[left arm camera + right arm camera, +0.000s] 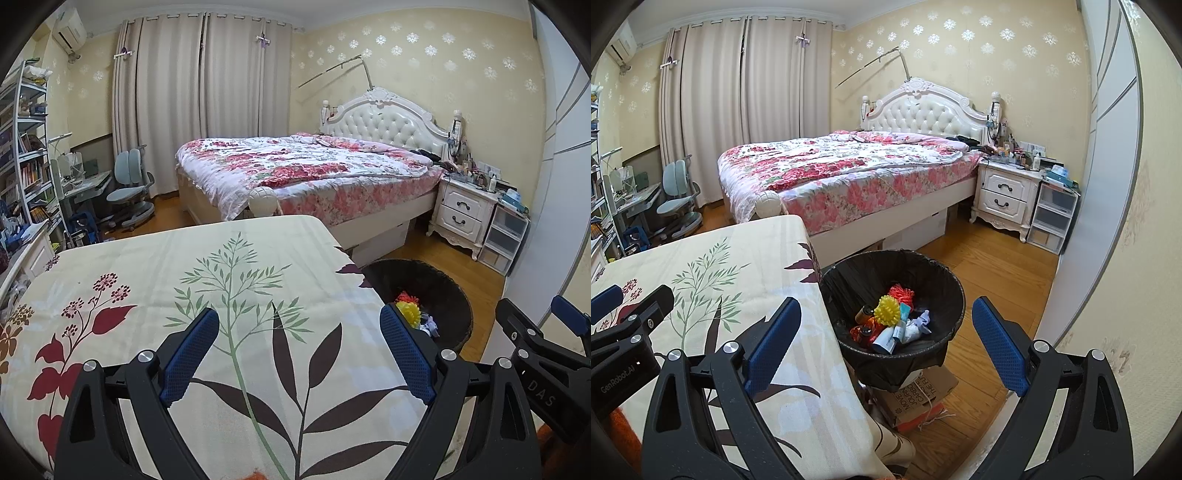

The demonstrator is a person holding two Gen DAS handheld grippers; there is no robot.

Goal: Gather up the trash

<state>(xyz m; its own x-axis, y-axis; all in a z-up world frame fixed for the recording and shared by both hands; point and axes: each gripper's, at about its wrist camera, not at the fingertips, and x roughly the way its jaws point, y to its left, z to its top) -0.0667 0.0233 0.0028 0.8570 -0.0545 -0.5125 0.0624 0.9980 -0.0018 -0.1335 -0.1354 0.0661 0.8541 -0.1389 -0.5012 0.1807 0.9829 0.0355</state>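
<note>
Trash point(886, 323) down in the black-lined bin point(955, 291): yellow spiky ball point(886, 311), orange mesh, small tubes and bottles, all heaped at the bottom. Bin just beside the worktop point(746, 266), propped on a cardboard box point(923, 395). Worktop cloth bare of litter in both views. Left hand-held gripper point(299, 352) over the cloth, released, nothing between its pads. Right hand-held gripper point(886, 347) above the bin, released too, empty. Looks like collection done; next, probably a check around for strays.

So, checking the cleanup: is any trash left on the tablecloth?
No, the tablecloth shows only its printed pattern; the trash lies in the bin.
</note>
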